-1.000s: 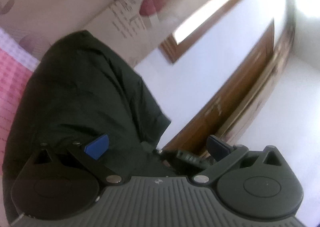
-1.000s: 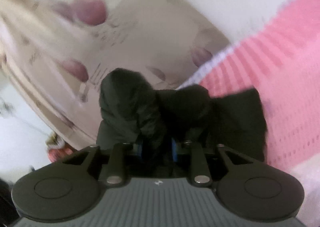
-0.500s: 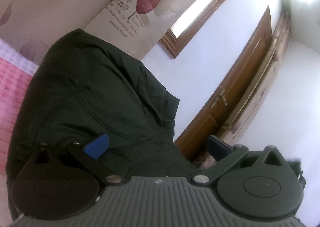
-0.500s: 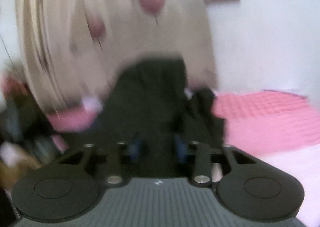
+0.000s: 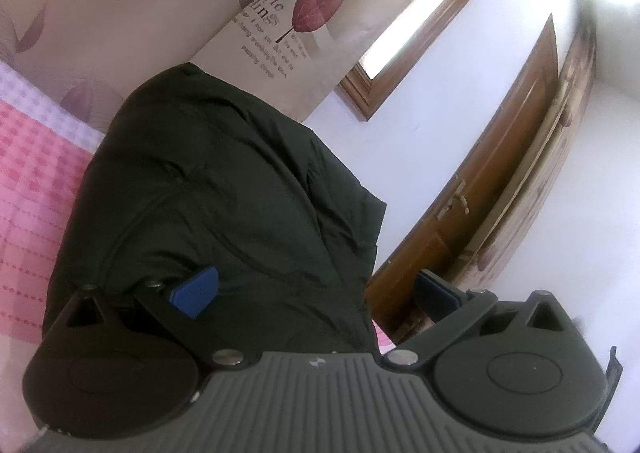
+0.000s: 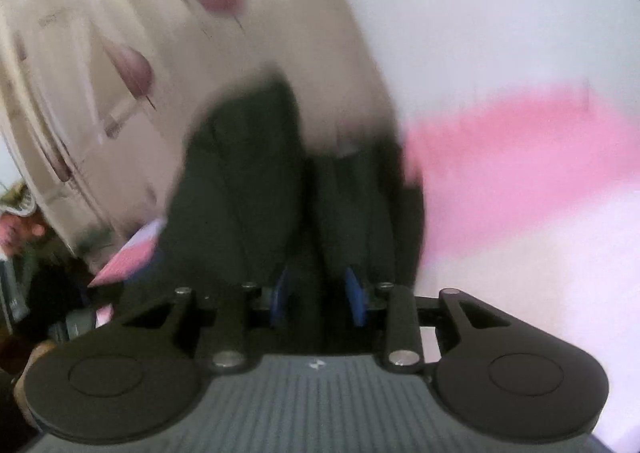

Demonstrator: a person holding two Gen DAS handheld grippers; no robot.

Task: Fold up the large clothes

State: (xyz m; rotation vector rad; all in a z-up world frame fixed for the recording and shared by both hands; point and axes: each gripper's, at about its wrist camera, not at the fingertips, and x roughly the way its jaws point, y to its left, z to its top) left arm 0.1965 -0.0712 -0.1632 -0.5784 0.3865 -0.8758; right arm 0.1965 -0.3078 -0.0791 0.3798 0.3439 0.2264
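Note:
A large dark green garment lies bunched on a pink checked bed cover. My left gripper is open, its blue pads wide apart just in front of the garment and holding nothing. In the blurred right wrist view my right gripper is shut on a fold of the same dark garment, which hangs up and away from the blue pads.
A beige curtain with leaf prints hangs behind the bed. A wooden door and a window frame are on the white wall. Clutter sits at the left beside the bed cover.
My right gripper swung round fast with the garment in it, so its view is smeared. My left gripper stayed open and moved slightly; the garment has spread toward it.

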